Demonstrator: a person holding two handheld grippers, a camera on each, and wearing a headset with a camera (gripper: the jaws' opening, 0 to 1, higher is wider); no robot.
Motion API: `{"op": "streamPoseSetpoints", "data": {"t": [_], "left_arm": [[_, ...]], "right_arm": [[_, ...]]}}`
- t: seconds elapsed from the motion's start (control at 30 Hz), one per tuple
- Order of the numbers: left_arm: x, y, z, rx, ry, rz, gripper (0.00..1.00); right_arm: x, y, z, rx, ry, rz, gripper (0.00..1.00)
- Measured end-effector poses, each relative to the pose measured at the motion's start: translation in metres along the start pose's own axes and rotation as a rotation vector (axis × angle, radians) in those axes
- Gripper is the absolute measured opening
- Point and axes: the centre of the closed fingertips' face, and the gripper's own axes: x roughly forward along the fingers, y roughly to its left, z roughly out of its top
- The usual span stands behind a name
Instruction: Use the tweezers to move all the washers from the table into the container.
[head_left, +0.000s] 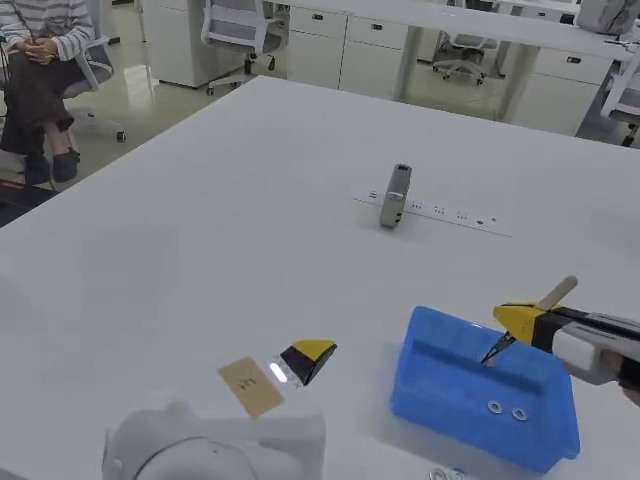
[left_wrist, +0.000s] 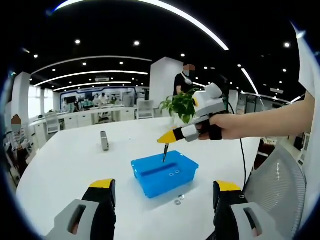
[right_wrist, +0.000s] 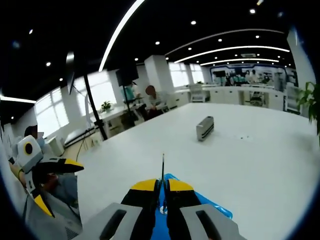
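A blue container (head_left: 470, 375) stands near the table's front right and holds two washers (head_left: 506, 409). My right gripper (head_left: 517, 319) hangs over its back rim, shut on thin dark tweezers (head_left: 497, 347) whose tip points down into the container. In the right gripper view the jaws (right_wrist: 162, 186) press together around the tweezers (right_wrist: 162, 170) above the container (right_wrist: 217, 208). My left gripper (left_wrist: 160, 200) stands open with nothing in it, short of the container (left_wrist: 155, 182). Two washers (left_wrist: 178, 200) lie on the table in front of the container.
A grey metal block (head_left: 395, 195) stands on a white strip (head_left: 450, 213) mid-table. A seated person (head_left: 40, 70) and office chairs are off the far left edge. A potted plant (left_wrist: 181, 106) stands behind the right gripper (left_wrist: 172, 135).
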Motion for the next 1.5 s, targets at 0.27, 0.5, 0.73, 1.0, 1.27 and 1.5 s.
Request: {"op": "streamPoseSetpoints", "data": {"t": [0.27, 0.5, 0.73, 1.0, 1.27, 1.5], "left_arm": [[0.0, 0.001, -0.001, -0.005, 0.003, 0.002, 0.81], [0.0, 0.0, -0.002, -0.002, 0.007, 0.003, 0.81], [0.001, 0.001, -0.002, -0.009, 0.009, 0.002, 0.8], [0.001, 0.0, -0.003, -0.008, 0.014, 0.001, 0.8], [0.001, 0.0, -0.003, -0.009, 0.014, -0.002, 0.8], [0.001, 0.001, -0.003, -0.011, 0.011, 0.001, 0.8]], "right_arm": [[0.015, -0.006, -0.02, -0.004, 0.073, 0.0, 0.02], [0.025, -0.011, -0.036, 0.003, 0.125, 0.0, 0.02], [0.03, -0.014, -0.05, 0.02, 0.162, -0.006, 0.02], [0.029, -0.013, -0.055, 0.015, 0.183, -0.016, 0.02], [0.029, -0.012, -0.057, -0.032, 0.193, -0.015, 0.03], [0.028, -0.015, -0.056, -0.105, 0.198, -0.036, 0.03]]}}
